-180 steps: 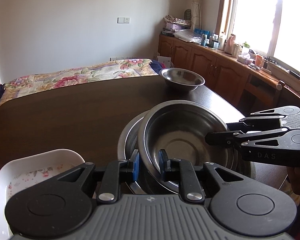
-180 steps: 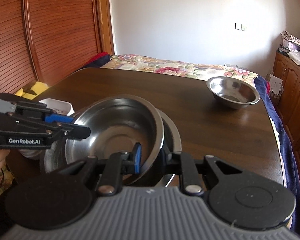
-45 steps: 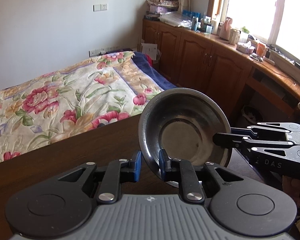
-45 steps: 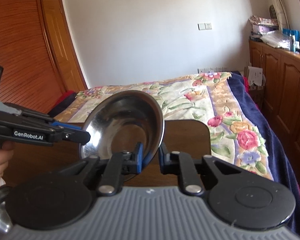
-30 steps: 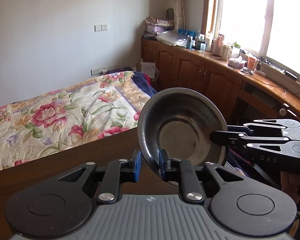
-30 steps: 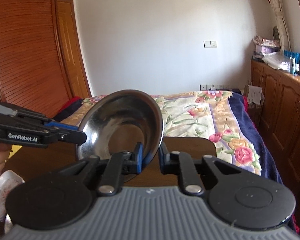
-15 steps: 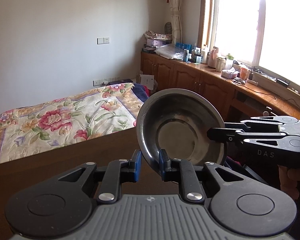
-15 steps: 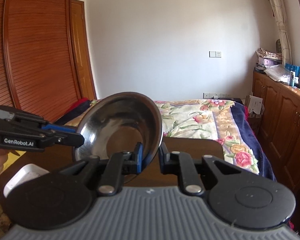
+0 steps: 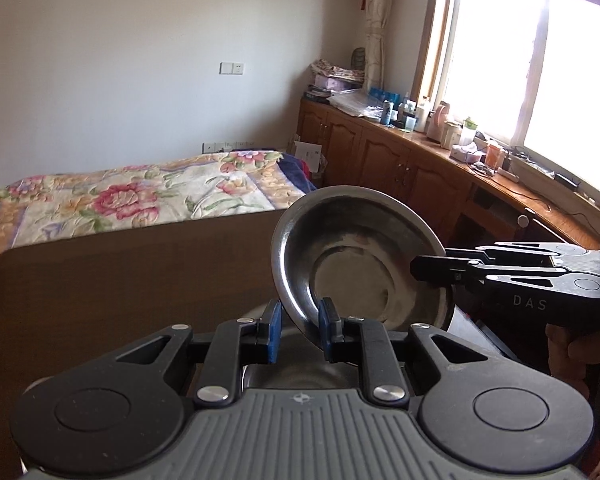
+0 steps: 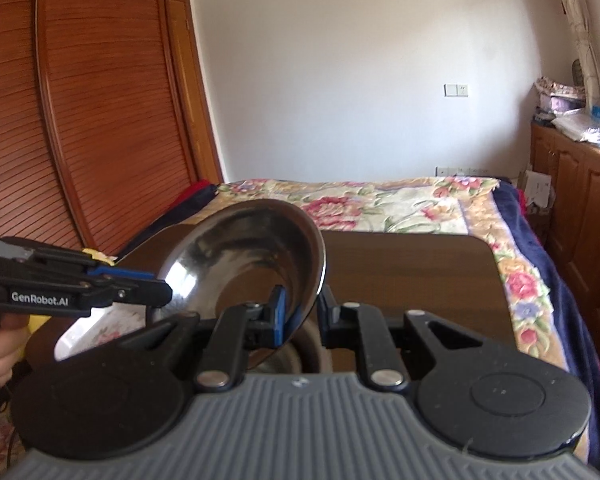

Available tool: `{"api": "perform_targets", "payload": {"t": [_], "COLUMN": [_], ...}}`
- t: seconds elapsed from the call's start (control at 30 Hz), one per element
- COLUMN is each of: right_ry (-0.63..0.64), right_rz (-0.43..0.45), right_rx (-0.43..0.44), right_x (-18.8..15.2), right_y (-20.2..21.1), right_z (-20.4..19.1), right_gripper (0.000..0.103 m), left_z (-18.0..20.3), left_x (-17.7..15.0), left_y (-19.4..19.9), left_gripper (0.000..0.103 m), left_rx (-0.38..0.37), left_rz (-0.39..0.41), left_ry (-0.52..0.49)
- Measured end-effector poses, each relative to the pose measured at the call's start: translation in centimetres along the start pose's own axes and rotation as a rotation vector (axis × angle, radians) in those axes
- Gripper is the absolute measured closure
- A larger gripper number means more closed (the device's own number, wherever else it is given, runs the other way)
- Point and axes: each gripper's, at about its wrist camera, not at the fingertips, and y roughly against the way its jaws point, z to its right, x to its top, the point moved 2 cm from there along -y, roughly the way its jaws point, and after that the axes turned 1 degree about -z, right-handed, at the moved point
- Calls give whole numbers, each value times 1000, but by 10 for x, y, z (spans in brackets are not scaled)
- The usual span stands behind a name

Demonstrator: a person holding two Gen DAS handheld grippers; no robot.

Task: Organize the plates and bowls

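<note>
Gripping steel bowl point(image 9: 360, 256) rim | left claw point(image 9: 299, 330) clamped | right claw point(image 10: 300, 312) clamped

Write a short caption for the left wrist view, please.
Both grippers hold a steel bowl by its rim, tilted above the wooden table.

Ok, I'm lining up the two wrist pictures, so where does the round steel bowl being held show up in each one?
Left wrist view: the round steel bowl sits right of centre, tilted, its rim between the left gripper fingers.
Right wrist view: the bowl sits left of centre, its rim between the right gripper fingers.
Shared landmark: the floral bedspread beyond the table.
</note>
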Motion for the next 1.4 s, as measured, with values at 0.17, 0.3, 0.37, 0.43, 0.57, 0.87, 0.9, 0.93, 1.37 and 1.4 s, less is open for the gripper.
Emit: {"api": "perform_targets", "payload": {"t": [0.17,0.3,0.37,0.43,0.57,0.87,0.9,0.93,1.37,1.4], "right_ry": [-20,-41,-46,-42,-37,4,4,3,25,29], "right_rz": [-10,-13,-19,-24,-26,-44,-46,-49,-63,-62], "right_rx": [17,23,26,23,20,-8,-9,-10,-49,-54], "right_x": [-15,-21,-23,-26,-29,-35,-36,-36,-42,-42], "right_y": [2,0,-2,-3,-5,-13,-14,-14,-23,-24], "right_z": [-9,-10,-11,-13,-18,-28,-28,-28,-31,-32], "right_gripper": [84,84,84,84,84,84,84,84,84,84], "left_z": [2,0,-2,-4,-7,-12,-13,-12,-9,-7], "left_x": [-20,-32,-36,-40,-47,-59,-60,-61,-66,-67], "left_y": [5,6,6,6,5,-2,-3,-3,-6,-6], "left_gripper": [81,80,80,80,80,80,80,80,80,80], "left_rx": [35,43,42,45,54,71,71,70,80,81], "left_rz": [-2,-1,-1,-2,-7,-31,-33,-34,-34,-34], "left_ry": [-12,2,6,6,12,32,35,36,22,20]}}
